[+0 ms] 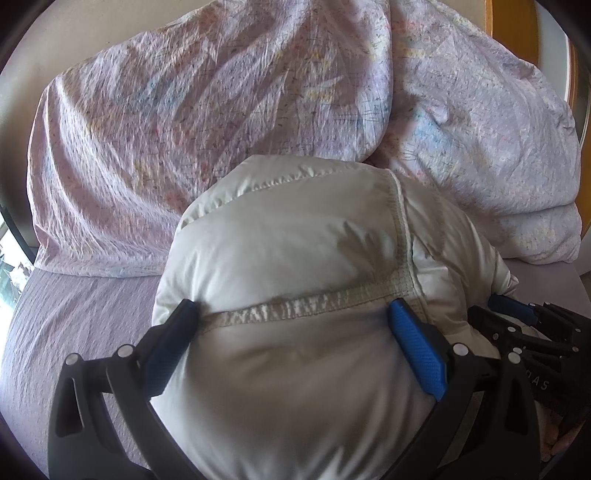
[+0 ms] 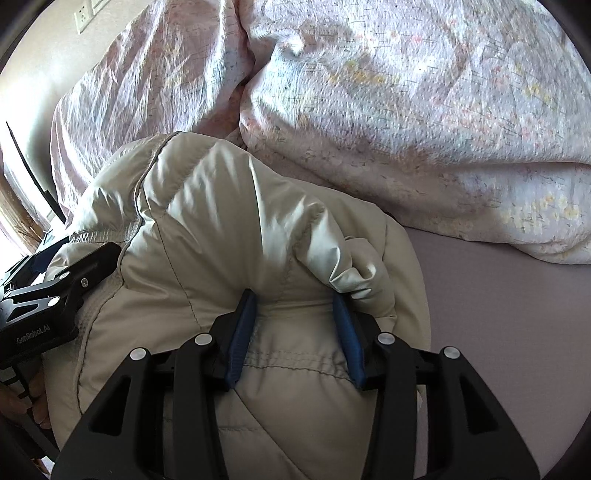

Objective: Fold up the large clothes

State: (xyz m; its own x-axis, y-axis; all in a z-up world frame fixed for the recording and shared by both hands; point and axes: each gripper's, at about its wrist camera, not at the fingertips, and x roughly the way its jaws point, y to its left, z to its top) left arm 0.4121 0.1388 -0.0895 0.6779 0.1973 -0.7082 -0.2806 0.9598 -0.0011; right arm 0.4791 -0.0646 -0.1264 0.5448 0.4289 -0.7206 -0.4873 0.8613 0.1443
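Observation:
A cream puffy jacket [image 1: 295,240] lies bundled on the lilac bed sheet [image 1: 74,314]. In the left wrist view a thick, stitched roll of it fills my left gripper [image 1: 293,314], and both pads press into the fabric. In the right wrist view my right gripper [image 2: 293,304] is shut on a narrower fold of the same jacket [image 2: 207,206], with a crumpled cuff or edge bunched at its right fingertip. Each gripper shows in the other's view: the right gripper [image 1: 517,321] at the jacket's right side, the left gripper [image 2: 62,284] at its left. The jacket's underside is hidden.
A rumpled floral duvet [image 1: 221,103] is heaped right behind the jacket and spreads to the right [image 2: 443,110]. Bare sheet [image 2: 498,332] lies right of the jacket. A wall socket [image 2: 83,16] is at the far left, a wooden frame [image 1: 517,22] far right.

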